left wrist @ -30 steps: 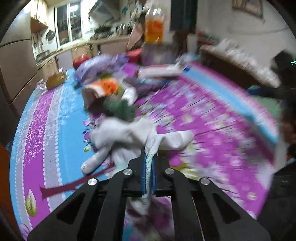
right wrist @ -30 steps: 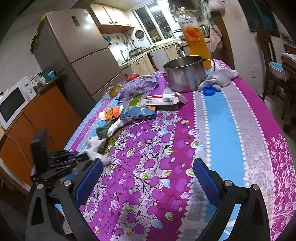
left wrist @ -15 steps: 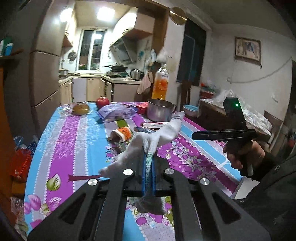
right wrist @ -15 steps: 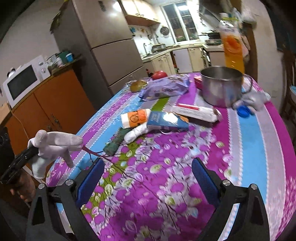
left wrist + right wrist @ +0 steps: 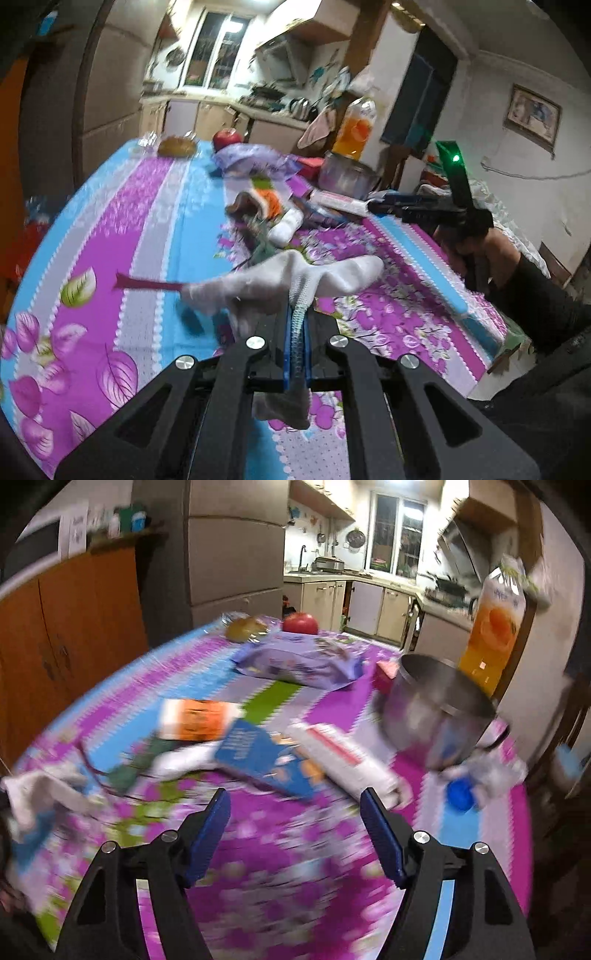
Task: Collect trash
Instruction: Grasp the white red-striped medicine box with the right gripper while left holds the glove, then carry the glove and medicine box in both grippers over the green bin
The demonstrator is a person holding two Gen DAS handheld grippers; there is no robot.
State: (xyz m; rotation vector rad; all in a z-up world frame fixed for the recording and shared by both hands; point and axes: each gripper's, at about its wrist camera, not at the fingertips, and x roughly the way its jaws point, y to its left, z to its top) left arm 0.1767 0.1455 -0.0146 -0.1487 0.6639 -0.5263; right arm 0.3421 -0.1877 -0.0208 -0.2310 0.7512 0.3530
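So far only one piece looks collected: the left gripper (image 5: 295, 332) has its jaws pressed together on a limp white knitted glove (image 5: 295, 275), lifted clear above the purple-and-blue flowered surface (image 5: 110, 229). No bin or bag shows in either view, so where it goes cannot be told.

The right gripper (image 5: 295, 827) hangs over the clutter with jaws spread but closing, nothing between them.

Most of the work seems left: an orange-and-white crumpled carton (image 5: 195, 720), a flat blue cardboard packet (image 5: 262, 753), a long white-and-red box (image 5: 343, 760), a purple plastic bag (image 5: 299, 661) and a blue bottle cap (image 5: 460, 795) lie on the cloth beside a steel pot (image 5: 436, 709).
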